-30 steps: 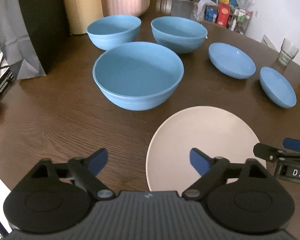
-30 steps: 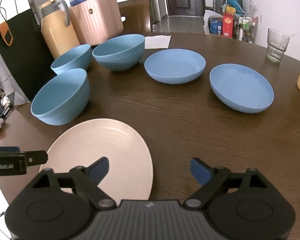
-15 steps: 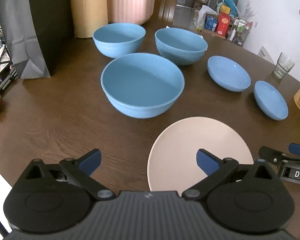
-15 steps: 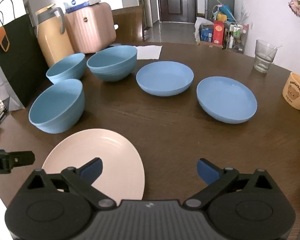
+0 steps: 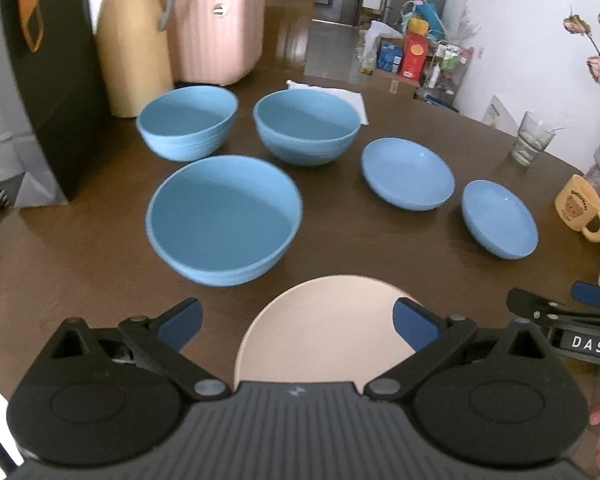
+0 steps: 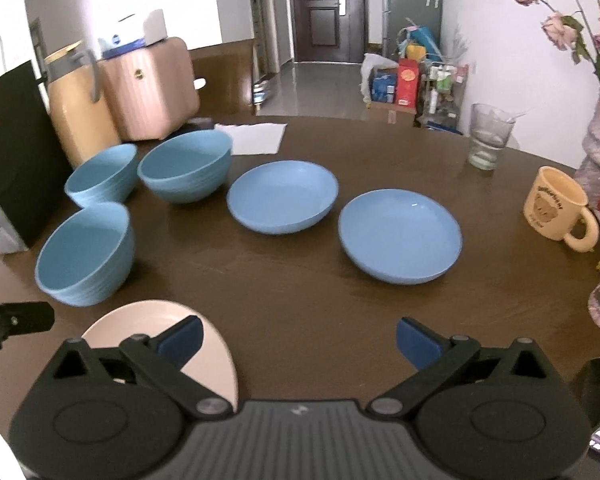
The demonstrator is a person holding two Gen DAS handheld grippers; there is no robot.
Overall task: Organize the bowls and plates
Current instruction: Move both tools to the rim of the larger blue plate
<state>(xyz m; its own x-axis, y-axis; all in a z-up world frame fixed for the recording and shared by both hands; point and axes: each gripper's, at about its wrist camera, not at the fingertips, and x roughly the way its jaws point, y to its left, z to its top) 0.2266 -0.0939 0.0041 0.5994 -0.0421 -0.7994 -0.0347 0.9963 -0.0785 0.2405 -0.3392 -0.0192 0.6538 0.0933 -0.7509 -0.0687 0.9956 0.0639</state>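
A pale pink plate [image 5: 324, 328] lies at the near table edge, also in the right wrist view [image 6: 148, 320]. Three blue bowls stand behind it: a near one [image 5: 224, 216] [image 6: 86, 252], a back left one [image 5: 186, 120] [image 6: 102, 174] and a back right one [image 5: 306, 126] [image 6: 186, 170]. Two shallow blue plates [image 5: 408, 172] [image 5: 498, 218] lie to the right, also in the right wrist view [image 6: 282, 196] [image 6: 400, 236]. My left gripper [image 5: 296, 322] is open and empty above the pink plate. My right gripper [image 6: 298, 338] is open and empty above bare table.
A black paper bag [image 5: 40, 80], a tan thermos jug [image 5: 134, 40] and a pink ribbed case [image 5: 216, 28] stand at the back left. A glass [image 6: 488, 136], a yellow mug [image 6: 558, 208] and a white napkin [image 6: 254, 138] are on the round wooden table [image 6: 340, 300].
Both grippers have drawn back and risen from the table, so the dishes look smaller and farther. Both stay open and empty. No dish has moved.
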